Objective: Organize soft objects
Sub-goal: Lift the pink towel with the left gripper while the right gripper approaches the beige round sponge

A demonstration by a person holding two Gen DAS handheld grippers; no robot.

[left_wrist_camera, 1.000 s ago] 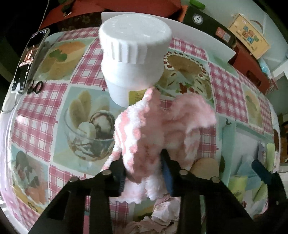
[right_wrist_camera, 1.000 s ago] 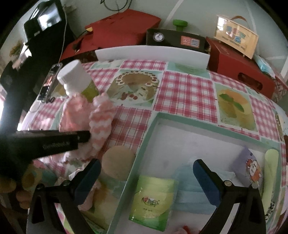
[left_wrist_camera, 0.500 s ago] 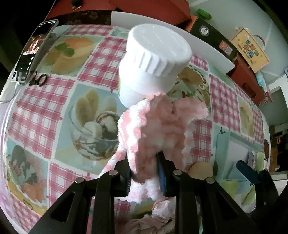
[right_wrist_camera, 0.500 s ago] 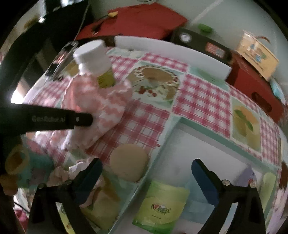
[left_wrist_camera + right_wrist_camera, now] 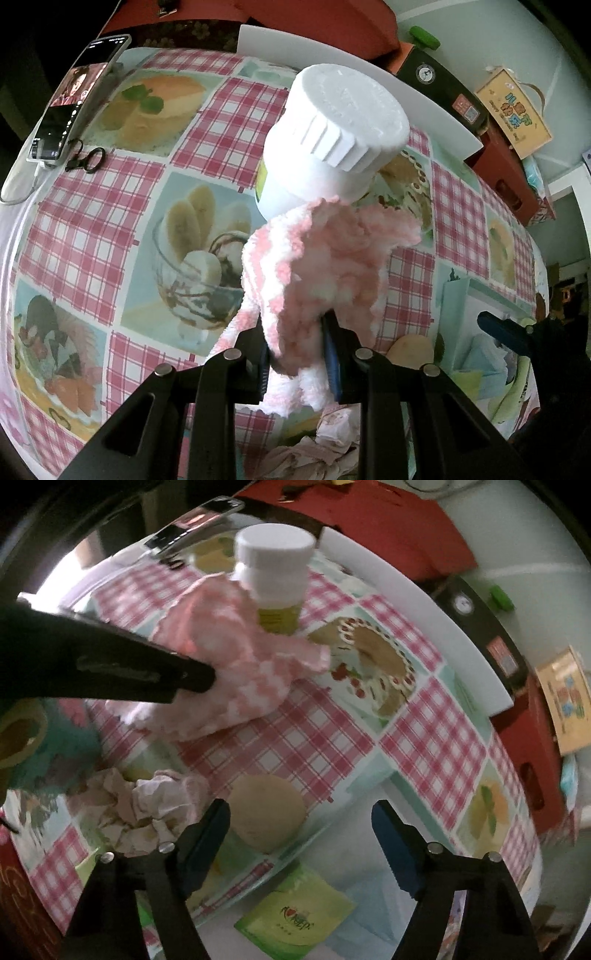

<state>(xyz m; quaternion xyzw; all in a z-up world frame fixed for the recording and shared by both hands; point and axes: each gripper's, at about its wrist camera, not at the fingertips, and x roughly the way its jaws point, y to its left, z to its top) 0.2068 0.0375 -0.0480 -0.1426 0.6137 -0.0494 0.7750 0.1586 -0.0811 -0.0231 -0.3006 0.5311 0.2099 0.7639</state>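
Note:
My left gripper [image 5: 295, 354] is shut on a fluffy pink-and-white sock [image 5: 325, 266] and holds it above the checked tablecloth, just in front of a white-capped bottle [image 5: 332, 147]. The same sock [image 5: 236, 661] shows in the right wrist view with the left gripper's black finger across it. My right gripper [image 5: 301, 842] is open and empty. It hovers over a round tan sponge [image 5: 269, 812] at the edge of a mint-rimmed white tray [image 5: 354, 797]. A crumpled pale pink cloth [image 5: 147, 805] lies left of the sponge.
The tray holds a green packet [image 5: 295, 919] and light blue folded cloth [image 5: 373, 901]. A phone [image 5: 77, 99] lies at the table's far left corner. Red boxes [image 5: 369, 509] and a white board [image 5: 354, 77] stand behind the table.
The left gripper has lifted the sock higher and nearer the bottle. The right gripper has swung left from over the tray to above the tan sponge, still open.

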